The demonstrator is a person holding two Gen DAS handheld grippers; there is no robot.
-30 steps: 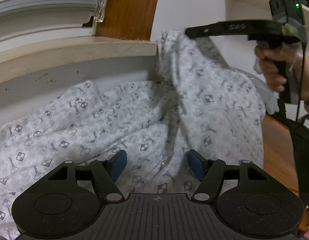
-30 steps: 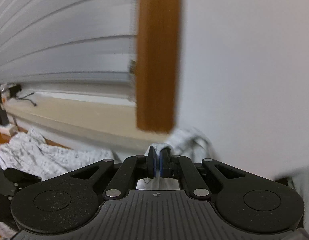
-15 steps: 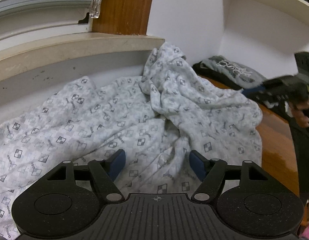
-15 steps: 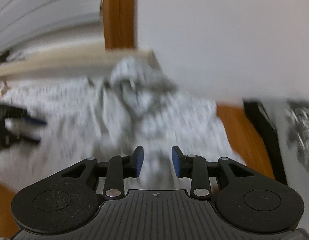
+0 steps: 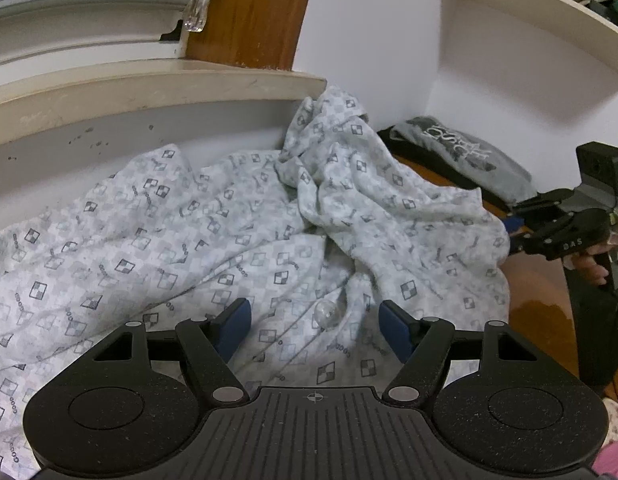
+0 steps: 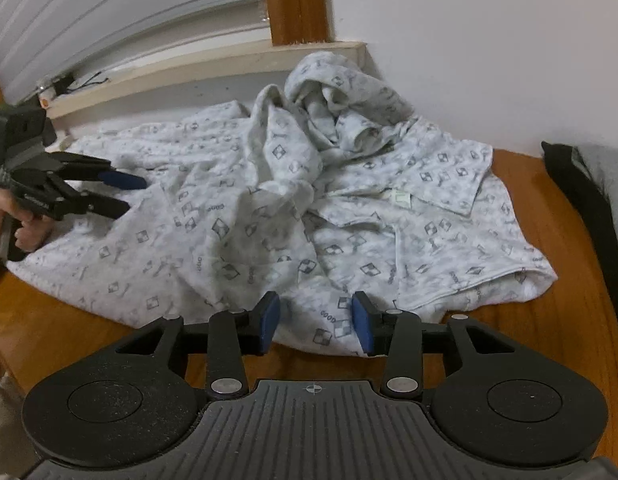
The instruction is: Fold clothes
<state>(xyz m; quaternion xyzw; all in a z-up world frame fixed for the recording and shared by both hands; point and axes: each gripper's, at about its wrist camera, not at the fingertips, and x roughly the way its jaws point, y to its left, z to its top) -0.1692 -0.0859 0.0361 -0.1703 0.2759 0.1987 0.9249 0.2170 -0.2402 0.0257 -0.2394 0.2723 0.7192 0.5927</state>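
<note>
A white shirt with a grey checker print (image 5: 245, 240) (image 6: 349, 208) lies crumpled on the wooden table (image 6: 569, 264), one bunched part heaped against the wall corner. My left gripper (image 5: 315, 326) (image 6: 123, 194) hovers open over the shirt's button placket, nothing between its blue pads. My right gripper (image 6: 315, 320) hangs over the shirt's near hem with its jaws opening; the cloth lies under them, not pinched. In the left wrist view the right gripper (image 5: 513, 224) shows at the shirt's right edge, held by a hand.
A grey printed garment on a black one (image 5: 461, 152) (image 6: 581, 200) lies at the table's right end. A pale window sill (image 5: 149, 84) and a wooden post (image 5: 249, 12) stand behind the shirt. A white shelf with books (image 5: 549, 8) hangs above.
The right gripper let go of the raised part of the shirt, which dropped into a heap by the wall. It then came down to the shirt's near edge, jaws parting. The left gripper stayed put.
</note>
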